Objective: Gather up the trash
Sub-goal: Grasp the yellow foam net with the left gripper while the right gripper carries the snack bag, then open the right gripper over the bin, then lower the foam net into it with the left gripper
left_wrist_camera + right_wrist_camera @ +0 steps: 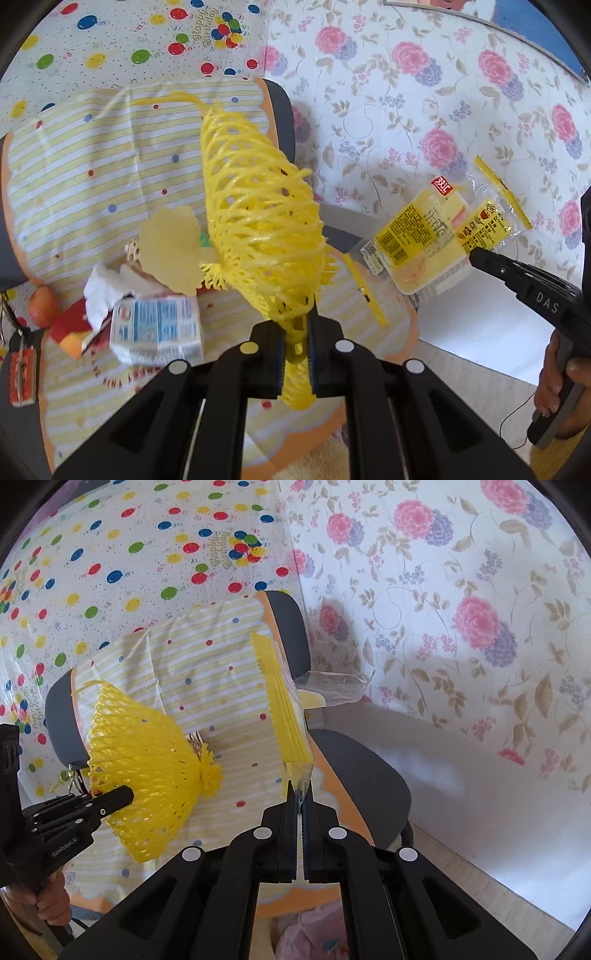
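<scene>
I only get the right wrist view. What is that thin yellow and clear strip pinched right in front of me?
Observer: Seen flat-on from the left wrist view, it is a clear snack wrapper with a yellow printed label and a small red logo, hanging from the right hand-held gripper.
Operator: Is anything hidden behind the yellow net?
Observer: Yes, a white and blue carton lies on the striped cloth, to the left of the net.
</scene>
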The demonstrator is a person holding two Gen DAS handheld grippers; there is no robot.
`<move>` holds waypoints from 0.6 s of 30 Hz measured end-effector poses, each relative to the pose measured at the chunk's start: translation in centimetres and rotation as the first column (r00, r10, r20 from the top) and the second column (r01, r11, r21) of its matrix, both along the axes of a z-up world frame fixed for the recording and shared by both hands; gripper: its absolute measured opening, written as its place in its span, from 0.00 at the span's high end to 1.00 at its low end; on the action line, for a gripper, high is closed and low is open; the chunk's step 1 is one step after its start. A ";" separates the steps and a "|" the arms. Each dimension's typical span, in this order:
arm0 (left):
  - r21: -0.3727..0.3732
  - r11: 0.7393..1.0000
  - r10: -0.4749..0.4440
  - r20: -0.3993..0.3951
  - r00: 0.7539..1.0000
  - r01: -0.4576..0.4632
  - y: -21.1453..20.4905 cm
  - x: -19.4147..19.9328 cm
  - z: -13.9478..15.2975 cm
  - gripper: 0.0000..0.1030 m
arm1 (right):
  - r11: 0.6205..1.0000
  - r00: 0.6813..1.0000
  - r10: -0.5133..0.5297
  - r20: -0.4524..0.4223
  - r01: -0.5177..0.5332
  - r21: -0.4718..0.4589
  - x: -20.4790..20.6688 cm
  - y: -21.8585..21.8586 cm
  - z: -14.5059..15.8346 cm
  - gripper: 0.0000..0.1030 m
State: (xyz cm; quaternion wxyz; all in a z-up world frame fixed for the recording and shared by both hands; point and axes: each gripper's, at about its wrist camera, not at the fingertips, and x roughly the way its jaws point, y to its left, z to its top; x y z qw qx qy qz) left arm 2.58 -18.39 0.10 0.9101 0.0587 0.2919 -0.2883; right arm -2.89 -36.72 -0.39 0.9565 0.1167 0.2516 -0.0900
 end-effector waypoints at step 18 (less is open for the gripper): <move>-0.049 0.983 -0.179 -0.075 0.981 0.176 -1.0 -6.2 -1.4 0.93 | 0.988 0.946 -0.150 -0.287 0.157 0.000 -8.6 0.5 -6.0 0.97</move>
